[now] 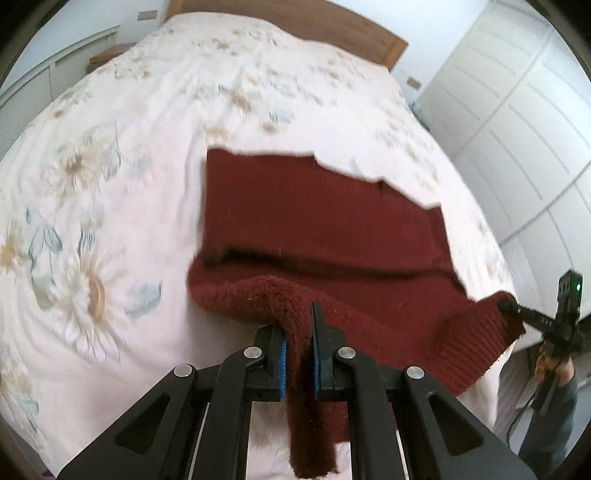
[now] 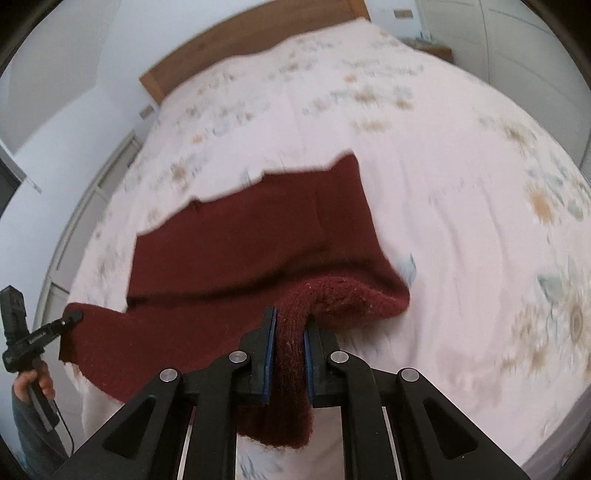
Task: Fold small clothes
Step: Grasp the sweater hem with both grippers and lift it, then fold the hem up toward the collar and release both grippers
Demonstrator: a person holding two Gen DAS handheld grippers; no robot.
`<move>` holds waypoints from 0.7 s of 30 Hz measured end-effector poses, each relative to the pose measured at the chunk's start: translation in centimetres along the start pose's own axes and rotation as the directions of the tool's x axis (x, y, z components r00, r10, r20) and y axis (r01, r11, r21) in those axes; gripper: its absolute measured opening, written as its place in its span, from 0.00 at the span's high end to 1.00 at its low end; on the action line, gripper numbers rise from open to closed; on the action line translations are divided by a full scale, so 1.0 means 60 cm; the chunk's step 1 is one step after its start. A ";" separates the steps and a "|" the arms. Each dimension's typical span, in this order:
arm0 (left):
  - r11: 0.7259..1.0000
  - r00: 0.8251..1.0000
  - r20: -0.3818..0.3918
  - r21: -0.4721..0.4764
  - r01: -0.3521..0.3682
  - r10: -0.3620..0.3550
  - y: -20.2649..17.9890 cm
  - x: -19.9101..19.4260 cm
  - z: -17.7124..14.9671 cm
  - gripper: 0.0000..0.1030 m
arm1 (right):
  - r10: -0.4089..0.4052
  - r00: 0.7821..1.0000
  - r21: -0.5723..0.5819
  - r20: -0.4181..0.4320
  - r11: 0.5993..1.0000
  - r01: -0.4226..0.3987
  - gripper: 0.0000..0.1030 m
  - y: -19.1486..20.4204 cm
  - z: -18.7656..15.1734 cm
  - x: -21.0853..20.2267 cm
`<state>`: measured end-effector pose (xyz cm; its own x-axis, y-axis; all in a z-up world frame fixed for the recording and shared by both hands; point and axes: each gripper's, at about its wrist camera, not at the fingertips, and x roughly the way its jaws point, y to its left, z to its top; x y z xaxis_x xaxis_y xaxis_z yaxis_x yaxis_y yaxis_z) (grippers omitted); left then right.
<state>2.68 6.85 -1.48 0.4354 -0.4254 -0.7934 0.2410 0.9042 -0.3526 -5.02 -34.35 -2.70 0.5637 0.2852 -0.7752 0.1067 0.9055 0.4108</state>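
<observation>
Left claw (image 1: 298,332) and right claw (image 2: 290,332) — each clamped narrow on the dark-red sweater (image 1: 314,218).

Bedroom in a home. A wide bed fills most of both views, covered by a pale floral bedspread (image 1: 110,184) printed with large daisy-like flowers and blue-grey leaves. Wooden headboard (image 1: 369,33) at the top of the frame, against a plain light wall. White panelled wardrobe doors (image 1: 517,110) along the right edge of the left wrist view. White louvred panel (image 1: 22,110) at upper left. A dark red knitted sweater (image 2: 240,240) lies on the bedspread.
</observation>
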 end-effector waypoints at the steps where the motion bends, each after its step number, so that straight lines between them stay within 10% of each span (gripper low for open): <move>1: 1.000 1.000 0.020 -0.006 -0.004 0.005 0.000 -0.004 0.015 0.92 | 0.005 1.000 -0.005 0.013 1.000 -0.005 0.88 0.005 0.014 0.002; 21: 0.993 0.994 -0.028 -0.048 -0.111 0.110 0.052 0.136 0.204 0.93 | -0.095 0.995 0.037 0.037 0.995 0.094 0.89 -0.001 0.250 0.172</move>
<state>17.58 5.77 -2.98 0.4352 -0.3221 -0.8408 0.1493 0.9467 -0.2853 13.08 -36.16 -3.51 0.5810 0.1858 -0.7924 0.1897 0.9159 0.3538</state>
